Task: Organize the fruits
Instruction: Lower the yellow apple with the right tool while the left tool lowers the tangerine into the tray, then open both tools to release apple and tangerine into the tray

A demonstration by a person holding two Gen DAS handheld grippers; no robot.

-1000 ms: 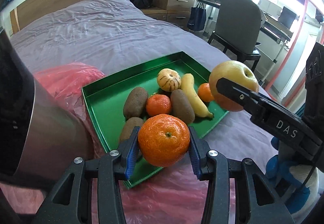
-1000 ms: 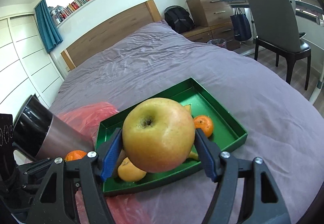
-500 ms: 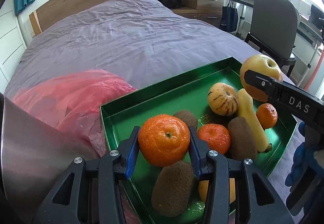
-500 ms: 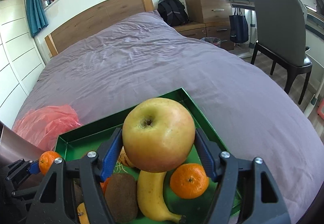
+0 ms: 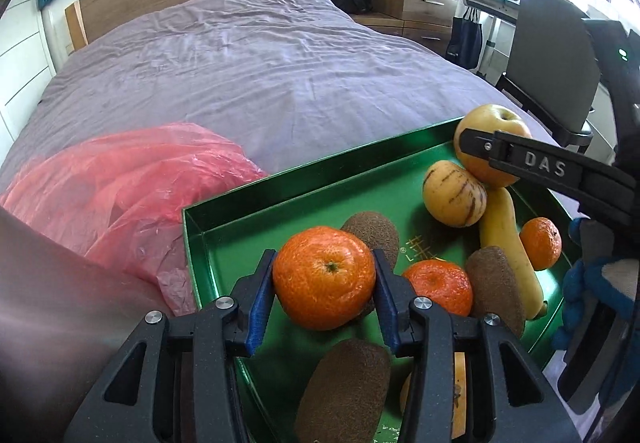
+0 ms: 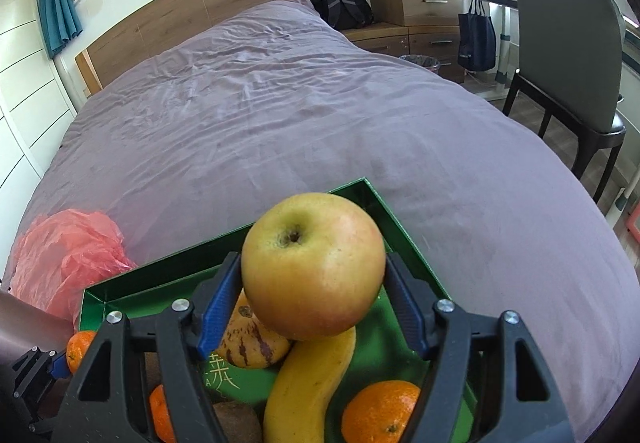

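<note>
green sheet metal makes up the tray (image 5: pixel 224 219), which lies on the purple bed (image 5: pixel 240 75) with a red plastic bag (image 5: pixel 120 183) just beside its left wall. the left tongs (image 5: pixel 325 285) are closed on an orange (image 5: pixel 324 277), blue pads (image 5: pixel 262 303) pressed to its two sides, held above the tray's near left part. the right tongs (image 6: pixel 314 283) are closed on an apple (image 6: pixel 314 265), gripped across its widest part with the stem dimple facing the camera, above the tray's far right corner.

lying in the tray: a banana (image 5: pixel 508 243), a striped yellow fruit (image 5: pixel 454 193) touching the banana's far end, three kiwis, the nearest (image 5: pixel 344 391) right under the left tongs, and two small oranges (image 5: pixel 438 285).

handling, as a guess: the apple is the heavier and firmer piece, smooth-skinned, so a grip across its middle is likely safest; nearer the top it could slip out. the orange has soft, dimpled peel that gives under the pads, which helps hold it, but hard squeezing may bruise it. both are round and would probably roll on the slick tray floor unless set against a neighbour. bare floor shows at the tray's far left.
</note>
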